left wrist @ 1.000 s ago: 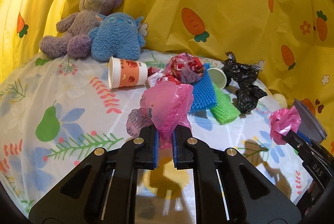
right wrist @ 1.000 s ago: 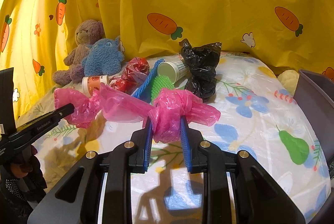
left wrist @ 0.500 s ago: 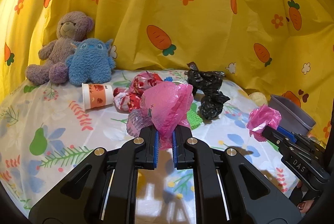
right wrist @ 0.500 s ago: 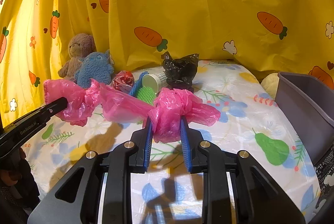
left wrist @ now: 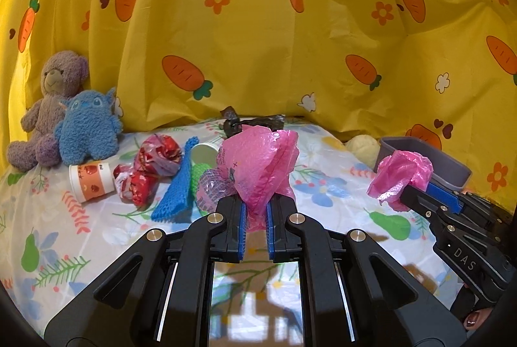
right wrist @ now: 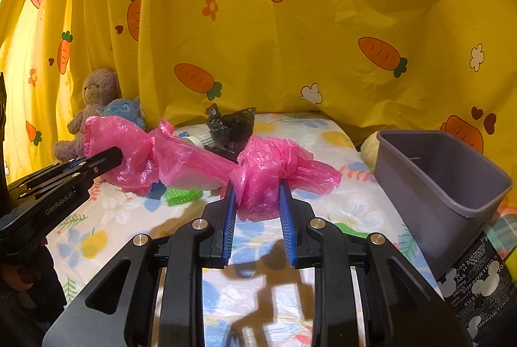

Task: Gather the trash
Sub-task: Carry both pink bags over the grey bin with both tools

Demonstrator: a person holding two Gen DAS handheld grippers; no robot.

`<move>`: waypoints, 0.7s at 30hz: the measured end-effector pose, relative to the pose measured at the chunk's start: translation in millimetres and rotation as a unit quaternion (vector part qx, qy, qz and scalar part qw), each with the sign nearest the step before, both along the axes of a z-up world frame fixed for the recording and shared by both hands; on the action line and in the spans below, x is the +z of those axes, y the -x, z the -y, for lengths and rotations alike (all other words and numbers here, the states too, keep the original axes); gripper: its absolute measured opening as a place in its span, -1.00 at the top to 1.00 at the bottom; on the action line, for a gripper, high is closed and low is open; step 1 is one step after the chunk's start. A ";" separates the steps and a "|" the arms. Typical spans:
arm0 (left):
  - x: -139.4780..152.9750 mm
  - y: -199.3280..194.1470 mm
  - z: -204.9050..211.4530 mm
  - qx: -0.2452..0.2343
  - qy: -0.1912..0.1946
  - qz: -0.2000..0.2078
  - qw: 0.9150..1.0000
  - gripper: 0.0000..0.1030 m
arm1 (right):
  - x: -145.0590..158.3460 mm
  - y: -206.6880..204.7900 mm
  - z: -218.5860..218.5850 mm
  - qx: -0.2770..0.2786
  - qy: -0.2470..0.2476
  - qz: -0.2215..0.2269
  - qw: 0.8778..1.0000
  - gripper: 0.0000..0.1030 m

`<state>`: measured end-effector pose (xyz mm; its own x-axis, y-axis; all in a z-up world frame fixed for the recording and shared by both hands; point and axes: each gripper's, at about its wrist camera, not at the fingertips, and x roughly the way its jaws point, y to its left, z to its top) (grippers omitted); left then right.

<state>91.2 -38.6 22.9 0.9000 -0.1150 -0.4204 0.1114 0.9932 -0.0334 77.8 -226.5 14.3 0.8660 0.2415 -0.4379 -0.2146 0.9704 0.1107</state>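
A pink plastic bag (right wrist: pixel 194 158) hangs stretched between my two grippers above the bed. My left gripper (left wrist: pixel 257 213) is shut on one bunched end of it (left wrist: pixel 258 159). My right gripper (right wrist: pixel 258 201) is shut on the other end (right wrist: pixel 274 169); it also shows in the left wrist view (left wrist: pixel 400 195). A grey plastic bin (right wrist: pixel 446 182) stands at the right edge of the bed. More trash lies behind: a red crumpled bag (left wrist: pixel 152 162), a paper cup (left wrist: pixel 92 180), a black bag (right wrist: pixel 231 124), blue and green knitted cloths (left wrist: pixel 176 188).
A purple teddy bear (left wrist: pixel 48 108) and a blue plush toy (left wrist: pixel 89 127) sit at the back left against the yellow carrot curtain (left wrist: pixel 258 24). A cream plush (left wrist: pixel 362 148) lies beside the bin. The bed has a floral sheet (left wrist: pixel 323 192).
Both grippers have lifted and drawn back with the pink bag, swinging right toward the grey bin, which now shows larger in the right wrist view. The trash pile lies farther away.
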 end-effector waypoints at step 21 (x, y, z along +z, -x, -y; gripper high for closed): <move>24.2 -40.4 112.4 -0.126 -0.007 0.024 0.992 0.84 | 19.5 -15.2 99.8 -0.127 0.011 0.023 0.992 0.49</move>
